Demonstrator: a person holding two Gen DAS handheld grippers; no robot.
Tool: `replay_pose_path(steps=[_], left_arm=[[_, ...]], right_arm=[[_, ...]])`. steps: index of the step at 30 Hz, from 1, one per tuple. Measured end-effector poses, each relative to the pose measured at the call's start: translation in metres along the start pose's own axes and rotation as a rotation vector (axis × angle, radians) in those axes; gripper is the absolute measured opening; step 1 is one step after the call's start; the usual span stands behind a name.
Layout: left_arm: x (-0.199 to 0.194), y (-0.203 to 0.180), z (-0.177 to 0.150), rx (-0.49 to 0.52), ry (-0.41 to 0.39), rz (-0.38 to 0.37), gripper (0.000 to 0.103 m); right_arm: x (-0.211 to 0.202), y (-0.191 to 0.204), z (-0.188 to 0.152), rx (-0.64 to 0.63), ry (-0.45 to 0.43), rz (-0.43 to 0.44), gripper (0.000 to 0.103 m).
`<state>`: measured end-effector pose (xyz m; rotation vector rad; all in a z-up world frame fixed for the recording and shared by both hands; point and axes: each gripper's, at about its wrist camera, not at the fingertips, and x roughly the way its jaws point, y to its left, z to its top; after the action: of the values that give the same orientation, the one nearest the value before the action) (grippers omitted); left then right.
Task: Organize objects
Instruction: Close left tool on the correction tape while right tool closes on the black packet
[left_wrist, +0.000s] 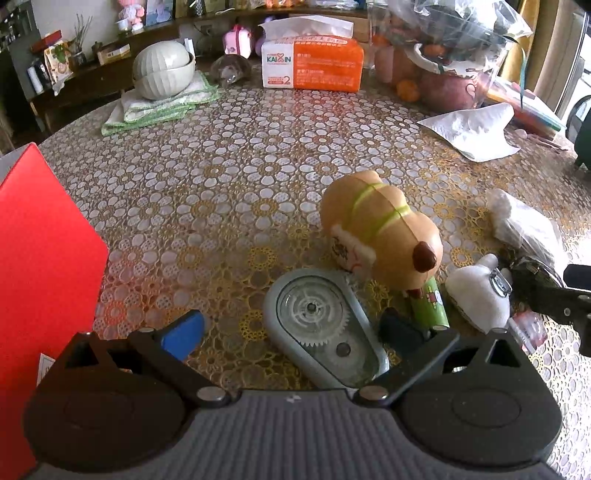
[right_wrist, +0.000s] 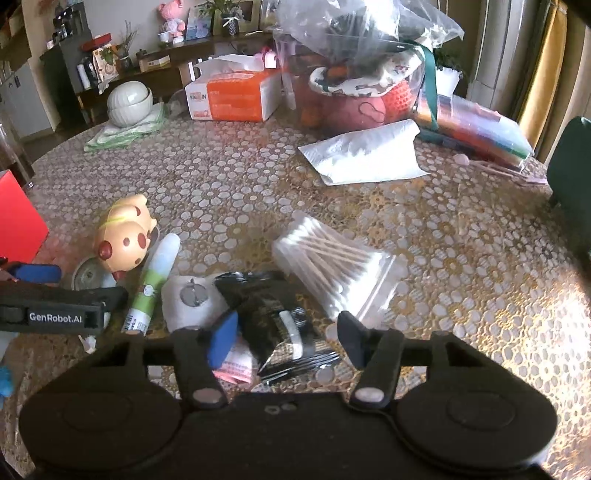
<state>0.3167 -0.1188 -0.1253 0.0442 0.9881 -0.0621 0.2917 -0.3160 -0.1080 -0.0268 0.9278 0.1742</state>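
Left gripper (left_wrist: 291, 332): your jaws are spread wide and empty, with the grey tape dispenser (left_wrist: 321, 328) lying flat between them at lower centre of the left view. Its long axis runs from lower right toward upper left, skewed to your closing line rather than square across it. Clear window on top, white gear wheel showing inside, rounded teardrop outline. Your dark finger (left_wrist: 399, 328) sits just beside its right edge; the blue finger is apart from it on the left. Judgement: this hand is the nearer one to it, and a small twist should bring the narrow width between the pads

Right gripper (right_wrist: 288, 338): jaws spread, pinching nothing, above a black foil packet (right_wrist: 273, 314) at lower centre of the right view. Packet crumpled, glossy, long axis roughly running away from you

Just beyond, mid-frame: green glue stick (right_wrist: 151, 284), white plush keychain (right_wrist: 192, 299), bag of cotton swabs (right_wrist: 332, 266), spotted pig toy (left_wrist: 384, 229) touching the dispenser's far end

Left edge: red box (left_wrist: 40, 266), a likely destination, though you cannot confirm that

Far, upper frame: orange tissue pack (left_wrist: 310, 62) on the floral tablecloth (left_wrist: 221, 166)
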Motion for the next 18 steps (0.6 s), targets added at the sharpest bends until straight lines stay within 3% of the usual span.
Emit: replay_pose_path(steps=[5,7,11,18], left_arm=[[-0.005,0.000,0.000,0.036,-0.006,-0.025,0.084],[-0.009,-0.002,0.000,0.061,-0.022,-0.034,0.062],[-0.011,-0.001,-0.002,0.062,-0.015,-0.031,0.061],[-0.028,0.010,-0.012,0.050,-0.023,-0.056,0.061]], right_arm=[[-0.003,0.003,0.000,-0.015,-0.005,0.002,0.046],[-0.003,0.002,-0.001,-0.006,-0.006,-0.001,0.044],[-0.006,0.003,-0.002,-0.012,-0.010,-0.014,0.036],[-0.030,0.008,-0.011,-0.031,-0.047,-0.021,0.031]])
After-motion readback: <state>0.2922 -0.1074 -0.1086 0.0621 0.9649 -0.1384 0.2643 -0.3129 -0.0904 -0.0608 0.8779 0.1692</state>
